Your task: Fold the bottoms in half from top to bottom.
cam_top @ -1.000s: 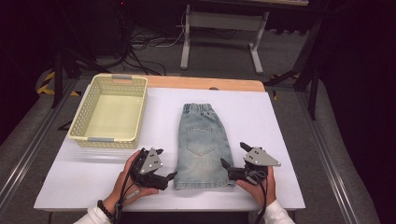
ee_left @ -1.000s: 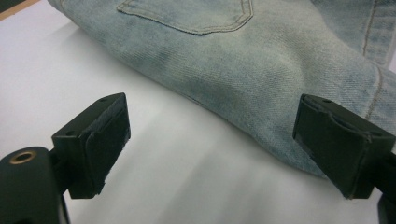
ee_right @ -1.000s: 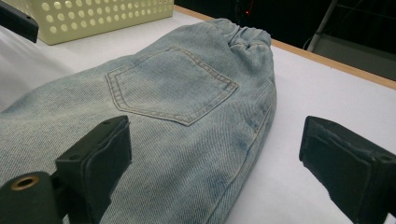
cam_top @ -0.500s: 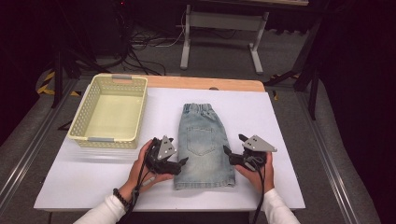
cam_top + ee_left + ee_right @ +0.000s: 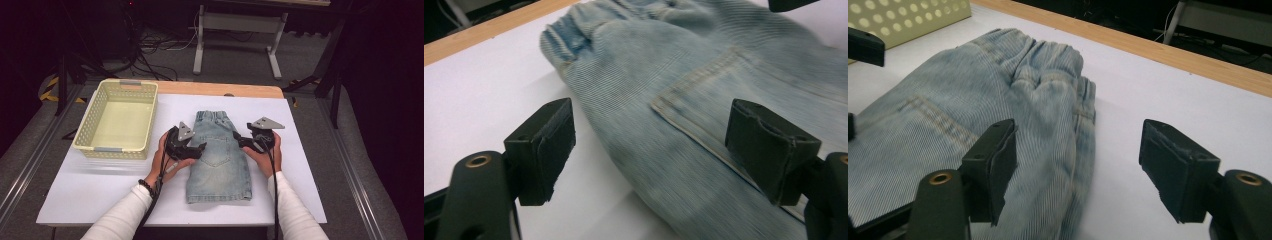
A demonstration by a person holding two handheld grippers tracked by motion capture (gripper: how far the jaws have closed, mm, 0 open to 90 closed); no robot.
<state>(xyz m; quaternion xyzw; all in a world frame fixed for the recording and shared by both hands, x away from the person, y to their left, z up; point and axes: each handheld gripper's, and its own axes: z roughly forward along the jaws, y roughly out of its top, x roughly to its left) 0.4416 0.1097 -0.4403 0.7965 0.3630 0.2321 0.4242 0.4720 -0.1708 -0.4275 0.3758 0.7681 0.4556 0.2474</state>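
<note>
At the bottom of the high view, my two white sleeves came up from the lower edge toward the middle of the frame. My left gripper (image 5: 196, 148) sat at the left side of a pair of light denim shorts (image 5: 219, 160), jaws wide apart and holding nothing; in the left gripper view they straddled the fabric's edge beside a back pocket (image 5: 724, 100). My right gripper (image 5: 242, 141) mirrored it on the right side, also fully open and empty, one jaw over the denim and one over the white table cover (image 5: 90, 190). I judged this symmetric placement as readying a two-handed pinch. The shorts lay flat at frame centre, waistband farthest away. Beyond, upper left, stood an empty pale yellow basket (image 5: 85, 135).
</note>
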